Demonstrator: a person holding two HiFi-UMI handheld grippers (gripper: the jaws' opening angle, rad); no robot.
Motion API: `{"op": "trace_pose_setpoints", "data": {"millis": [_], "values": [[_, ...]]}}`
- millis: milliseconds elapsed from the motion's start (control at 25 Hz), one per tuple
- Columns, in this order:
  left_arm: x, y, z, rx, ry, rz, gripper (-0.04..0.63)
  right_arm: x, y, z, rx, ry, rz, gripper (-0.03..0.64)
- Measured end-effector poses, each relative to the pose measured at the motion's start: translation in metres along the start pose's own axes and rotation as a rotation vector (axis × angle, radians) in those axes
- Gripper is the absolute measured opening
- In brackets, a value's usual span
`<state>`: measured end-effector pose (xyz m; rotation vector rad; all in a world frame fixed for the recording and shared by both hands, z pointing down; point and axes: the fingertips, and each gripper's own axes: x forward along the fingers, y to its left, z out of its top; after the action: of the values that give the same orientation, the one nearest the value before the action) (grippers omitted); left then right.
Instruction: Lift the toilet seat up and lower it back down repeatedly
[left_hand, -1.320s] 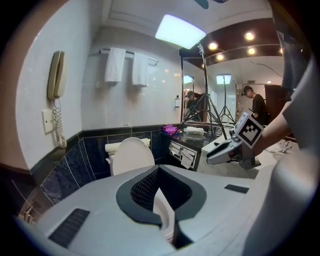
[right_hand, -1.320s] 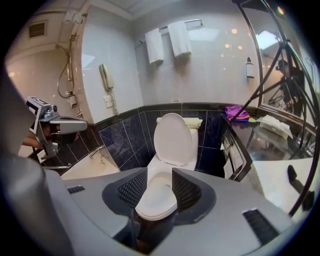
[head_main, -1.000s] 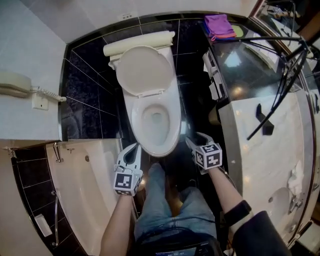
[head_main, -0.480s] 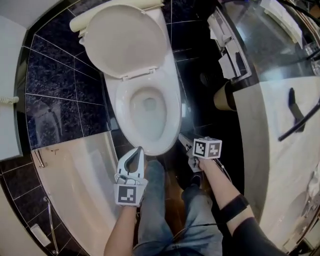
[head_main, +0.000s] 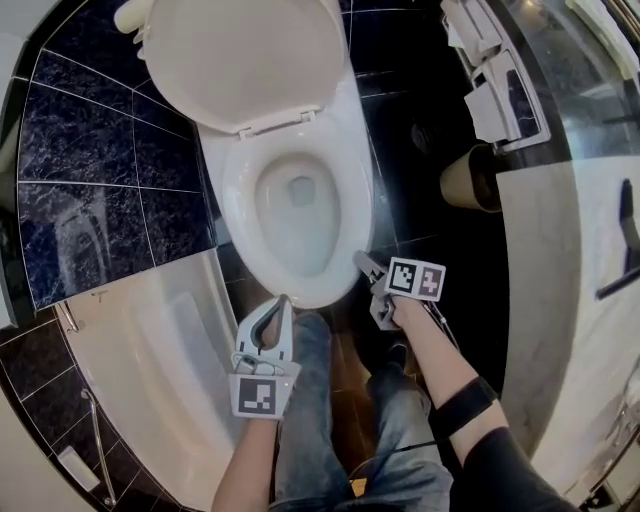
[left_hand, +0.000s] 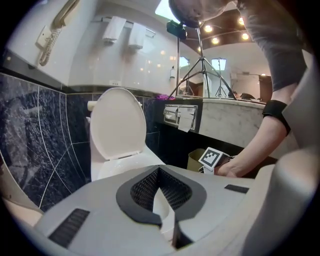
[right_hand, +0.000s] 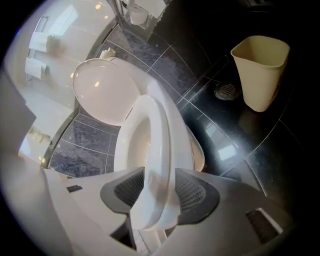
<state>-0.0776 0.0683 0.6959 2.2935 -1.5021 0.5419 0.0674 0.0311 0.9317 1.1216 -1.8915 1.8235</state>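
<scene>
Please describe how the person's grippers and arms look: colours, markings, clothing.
Both the left gripper and the right gripper are pale grey, with black mesh-textured pads inside the jaws and a cube bearing black-and-white square markers. The right arm wears a black band and a dark sleeve; the left arm shows no sleeve.

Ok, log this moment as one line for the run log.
right tool: shut on toilet seat front edge | left tool: shut, empty, near bowl front | lid: raised
</scene>
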Motion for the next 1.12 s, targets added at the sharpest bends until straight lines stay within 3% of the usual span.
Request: {"op": "trace_pose_setpoints", "data": {"millis": [120,760,1120], "values": [[0.003,0.006,-0.004,-0.007,0.009,0.007,-0.009,0.009,0.001,0.002,0.040,0.000,-0.020,0.161],[0.004,0.007,-0.025,-0.052,0.033,0.016,-0.009,0.006,0.000,0.004,0.099,0.012,-0.049,0.140],[-0.020,-0.004,-0.038,-0.063,0.080,0.009,-0.009,-0.030,0.039,0.016,0.119,0.030,-0.037,0.132]]}}
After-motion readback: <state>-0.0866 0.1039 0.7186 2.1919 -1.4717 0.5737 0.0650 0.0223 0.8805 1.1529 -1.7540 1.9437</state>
